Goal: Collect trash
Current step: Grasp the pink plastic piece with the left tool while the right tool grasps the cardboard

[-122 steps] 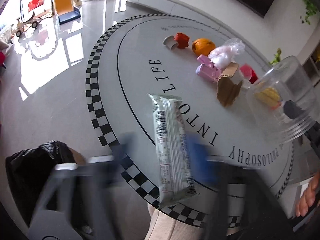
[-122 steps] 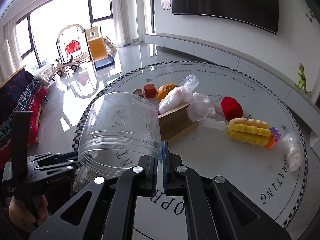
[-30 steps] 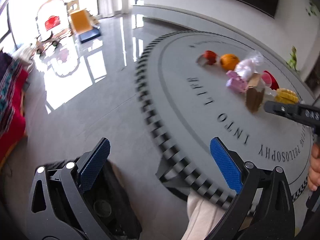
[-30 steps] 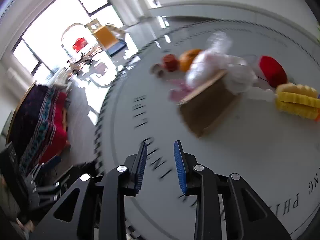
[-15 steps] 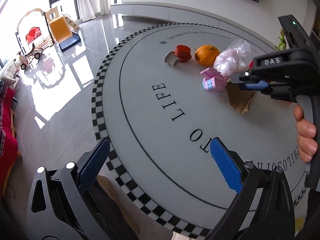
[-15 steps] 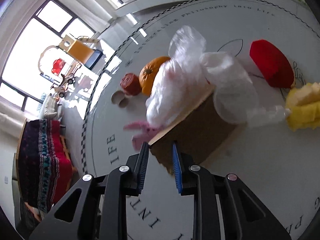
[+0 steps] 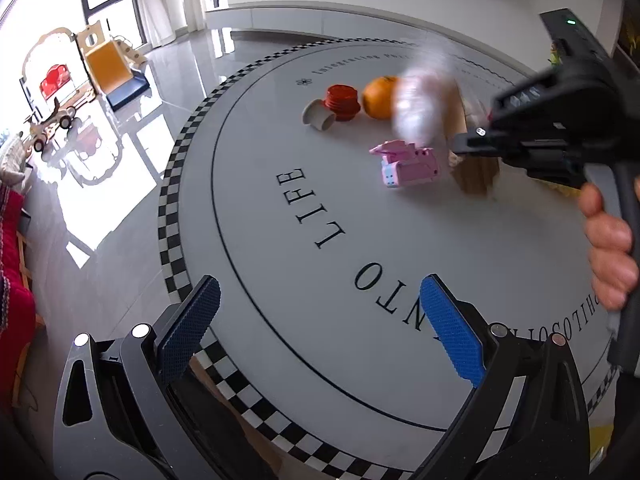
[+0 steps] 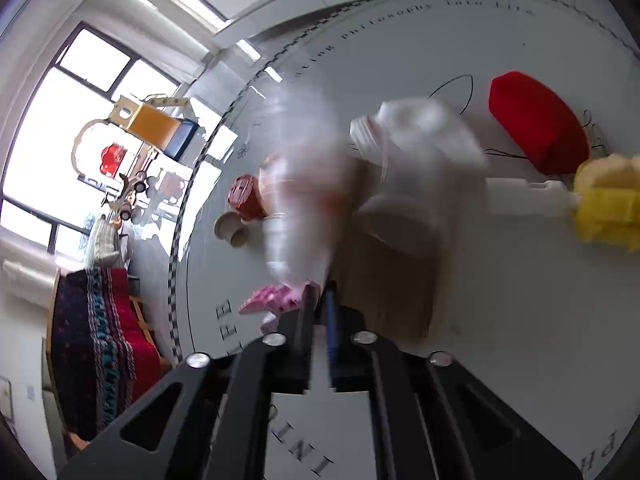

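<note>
My right gripper (image 8: 318, 300) is shut on the lower edge of a crumpled clear plastic bag (image 8: 300, 200), which is blurred with motion above a brown cardboard piece (image 8: 384, 280). The bag (image 7: 420, 108) and the right gripper (image 7: 472, 140) also show in the left wrist view, over the cardboard (image 7: 476, 172). My left gripper (image 7: 320, 332) is open and empty over the near edge of the round white table (image 7: 280, 220).
On the table lie a pink toy (image 7: 408, 164), an orange (image 7: 378, 96), a red cap (image 7: 340, 102), a beige ring (image 7: 318, 116), another plastic bag (image 8: 420, 168), a red object (image 8: 540, 124) and a yellow toy (image 8: 608, 204). Glossy floor and play furniture (image 7: 108, 64) lie left.
My right gripper has moved in to the plastic bag and closed on it; the bag is now moving. My left gripper has shifted a little closer over the table, still open.
</note>
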Demonstrator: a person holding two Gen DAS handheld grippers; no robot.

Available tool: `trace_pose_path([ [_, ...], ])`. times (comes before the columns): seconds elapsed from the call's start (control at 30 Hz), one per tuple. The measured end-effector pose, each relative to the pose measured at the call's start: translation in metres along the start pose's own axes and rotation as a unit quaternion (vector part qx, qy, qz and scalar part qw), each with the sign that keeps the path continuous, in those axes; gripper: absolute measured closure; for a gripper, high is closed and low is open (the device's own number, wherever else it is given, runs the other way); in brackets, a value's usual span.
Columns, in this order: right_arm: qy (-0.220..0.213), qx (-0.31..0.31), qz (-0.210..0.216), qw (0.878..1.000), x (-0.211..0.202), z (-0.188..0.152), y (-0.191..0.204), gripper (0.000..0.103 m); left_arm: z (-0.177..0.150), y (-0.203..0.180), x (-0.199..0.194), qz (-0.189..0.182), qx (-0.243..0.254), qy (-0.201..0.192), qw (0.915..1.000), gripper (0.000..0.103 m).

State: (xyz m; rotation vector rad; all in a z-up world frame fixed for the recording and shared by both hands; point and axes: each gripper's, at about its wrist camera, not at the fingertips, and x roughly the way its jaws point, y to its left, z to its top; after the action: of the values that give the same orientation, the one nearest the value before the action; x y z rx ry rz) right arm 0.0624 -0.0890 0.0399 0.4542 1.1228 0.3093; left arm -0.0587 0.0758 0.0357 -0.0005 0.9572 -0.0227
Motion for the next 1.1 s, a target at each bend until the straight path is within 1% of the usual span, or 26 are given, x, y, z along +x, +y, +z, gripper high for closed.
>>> trace_pose_path([
  [0.1,-0.002,-0.024,0.002,1.000,-0.019,-0.013,-0.003,0.099,0.003,-0.008,-0.001,-0.014,0.016,-0.006,0.9997,0.006],
  [0.17,-0.003,-0.038,0.005,0.999,-0.034,-0.022,-0.008,0.099,0.009,-0.017,0.002,-0.026,0.044,-0.005,0.9987,0.006],
  [0.23,-0.006,-0.048,0.009,0.999,-0.047,-0.028,-0.012,0.099,0.018,-0.026,0.008,-0.025,0.074,-0.005,0.9969,0.006],
  [0.3,-0.010,-0.049,0.013,0.999,-0.061,-0.032,-0.018,0.099,0.028,-0.033,0.014,-0.024,0.092,-0.008,0.9954,0.006],
  [0.33,-0.012,-0.049,0.014,0.999,-0.065,-0.031,-0.019,0.099,0.036,-0.035,0.018,-0.035,0.091,-0.010,0.9952,0.006],
  [0.4,-0.019,-0.050,0.015,0.998,-0.072,-0.030,-0.020,0.099,0.049,-0.037,0.026,-0.058,0.076,0.000,0.9954,0.006],
  [0.5,-0.032,-0.053,0.009,0.998,-0.079,-0.028,-0.023,0.099,0.065,-0.047,0.045,-0.059,0.046,0.024,0.9969,0.006],
  [0.63,-0.041,-0.052,0.010,0.998,-0.083,-0.026,-0.023,0.099,0.075,-0.061,0.057,-0.057,0.013,0.030,0.9978,0.006],
  [0.7,-0.044,-0.053,0.010,0.998,-0.085,-0.027,-0.025,0.099,0.082,-0.067,0.064,-0.053,0.002,0.035,0.9979,0.009],
  [0.73,-0.043,-0.053,0.011,0.998,-0.085,-0.027,-0.026,0.099,0.086,-0.070,0.069,-0.051,-0.001,0.040,0.9979,0.014],
  [0.77,-0.043,-0.052,0.012,0.998,-0.084,-0.027,-0.026,0.099,0.087,-0.071,0.073,-0.049,-0.004,0.047,0.9977,0.024],
  [0.8,-0.043,-0.051,0.013,0.998,-0.085,-0.027,-0.025,0.099,0.089,-0.072,0.078,-0.046,-0.008,0.055,0.9974,0.031],
  [0.83,-0.043,-0.050,0.013,0.998,-0.085,-0.027,-0.025,0.099,0.089,-0.072,0.085,-0.042,-0.015,0.066,0.9968,0.045],
  [0.87,-0.043,-0.049,0.013,0.998,-0.084,-0.027,-0.026,0.099,0.088,-0.070,0.089,-0.043,-0.022,0.072,0.9962,0.051],
  [0.97,-0.046,-0.048,0.012,0.998,-0.090,-0.032,-0.031,0.099,0.084,-0.063,0.087,-0.066,-0.034,0.069,0.9949,0.052],
  [1.03,-0.047,-0.050,0.013,0.998,-0.092,-0.033,-0.031,0.099,0.079,-0.056,0.079,-0.087,-0.041,0.070,0.9928,0.052],
  [1.1,-0.046,-0.053,0.015,0.997,-0.093,-0.036,-0.029,0.099,0.075,-0.052,0.068,-0.086,-0.038,0.063,0.9936,0.052],
])
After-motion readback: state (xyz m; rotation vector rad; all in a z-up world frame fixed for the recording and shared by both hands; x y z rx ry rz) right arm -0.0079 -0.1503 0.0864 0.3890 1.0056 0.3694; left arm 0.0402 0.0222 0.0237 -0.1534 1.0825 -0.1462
